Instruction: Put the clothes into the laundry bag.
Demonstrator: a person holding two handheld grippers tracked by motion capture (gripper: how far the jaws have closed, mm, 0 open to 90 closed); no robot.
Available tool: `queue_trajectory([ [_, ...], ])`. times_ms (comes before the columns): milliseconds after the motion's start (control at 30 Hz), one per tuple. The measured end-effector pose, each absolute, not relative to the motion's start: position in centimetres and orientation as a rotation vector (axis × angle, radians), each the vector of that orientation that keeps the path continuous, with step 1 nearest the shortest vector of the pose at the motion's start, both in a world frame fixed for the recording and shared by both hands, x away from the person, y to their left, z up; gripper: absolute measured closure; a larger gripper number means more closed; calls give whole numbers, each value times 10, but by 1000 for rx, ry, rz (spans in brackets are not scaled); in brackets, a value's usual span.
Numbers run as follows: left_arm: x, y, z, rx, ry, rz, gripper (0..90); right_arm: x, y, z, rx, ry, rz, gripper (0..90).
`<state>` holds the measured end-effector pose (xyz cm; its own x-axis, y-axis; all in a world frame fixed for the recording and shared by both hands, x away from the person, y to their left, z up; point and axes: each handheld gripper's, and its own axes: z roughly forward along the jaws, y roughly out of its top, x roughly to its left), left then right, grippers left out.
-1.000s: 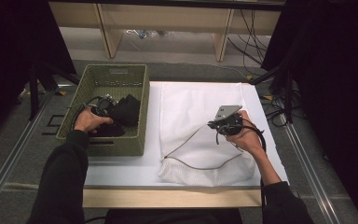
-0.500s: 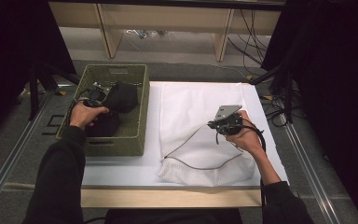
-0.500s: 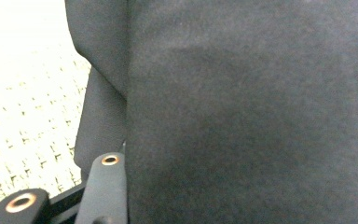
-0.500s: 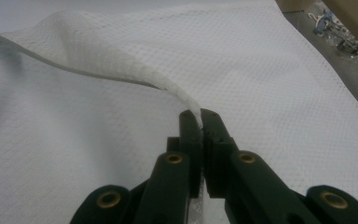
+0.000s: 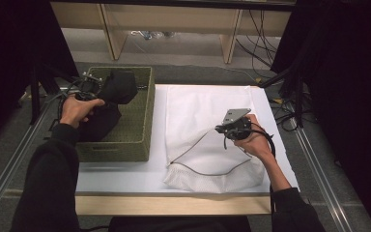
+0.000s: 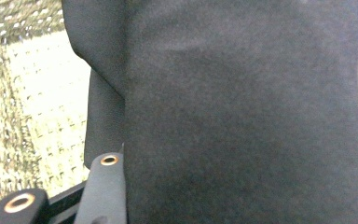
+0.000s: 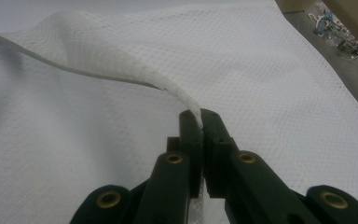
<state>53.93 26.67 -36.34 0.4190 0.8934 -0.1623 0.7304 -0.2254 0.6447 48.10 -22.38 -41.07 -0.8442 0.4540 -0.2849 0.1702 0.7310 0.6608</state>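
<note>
At the left of the high view we see the left gripper point(image 5: 91, 87) lifting a black garment point(image 5: 110, 99) above the green woven basket point(image 5: 142, 121); cloth hides its jaws, so their grip we cannot tell. At centre right, the right gripper point(image 5: 222, 129) pinches the raised zipper edge of the white mesh laundry bag point(image 5: 198, 111), leaving its mouth open toward the bare white tabletop point(image 5: 121, 174) at the lower edge.

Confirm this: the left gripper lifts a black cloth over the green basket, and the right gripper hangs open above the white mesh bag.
One thing is off: the right gripper is not open. The right gripper view shows its jaws shut on the rim of the white mesh bag, holding it up. The left gripper does lift the black cloth over the green basket.
</note>
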Motion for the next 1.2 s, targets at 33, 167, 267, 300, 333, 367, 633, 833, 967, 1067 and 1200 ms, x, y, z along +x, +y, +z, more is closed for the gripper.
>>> queue_trajectory([
  [33, 538, 266, -359, 2020, 1361, 318, 516, 481, -223, -412, 479, 2490, 900, 889],
  [167, 534, 265, -338, 2004, 1327, 334, 515, 482, -223, -411, 479, 2497, 891, 889],
  [267, 529, 262, -324, 2013, 1295, 335, 514, 481, -223, -411, 482, 2500, 893, 889],
  [300, 526, 261, -319, 2015, 1281, 334, 513, 482, -224, -410, 459, 2498, 895, 889],
  [333, 523, 259, -315, 2016, 1268, 333, 513, 482, -224, -410, 461, 2495, 898, 889],
  [367, 519, 256, -310, 2021, 1255, 333, 513, 482, -224, -410, 472, 2483, 904, 889],
  [633, 482, 235, -279, 2036, 1111, 278, 512, 481, -226, -400, 466, 2473, 928, 889],
  [833, 452, 218, -268, 2025, 1004, 251, 512, 482, -227, -396, 471, 2458, 933, 889],
  [967, 429, 199, -264, 2035, 931, 195, 512, 483, -227, -393, 460, 2453, 944, 889],
  [1067, 412, 189, -266, 1986, 880, 73, 509, 483, -227, -390, 467, 2449, 953, 889],
  [1200, 397, 173, -273, 2018, 833, 45, 509, 483, -227, -387, 455, 2441, 964, 889],
])
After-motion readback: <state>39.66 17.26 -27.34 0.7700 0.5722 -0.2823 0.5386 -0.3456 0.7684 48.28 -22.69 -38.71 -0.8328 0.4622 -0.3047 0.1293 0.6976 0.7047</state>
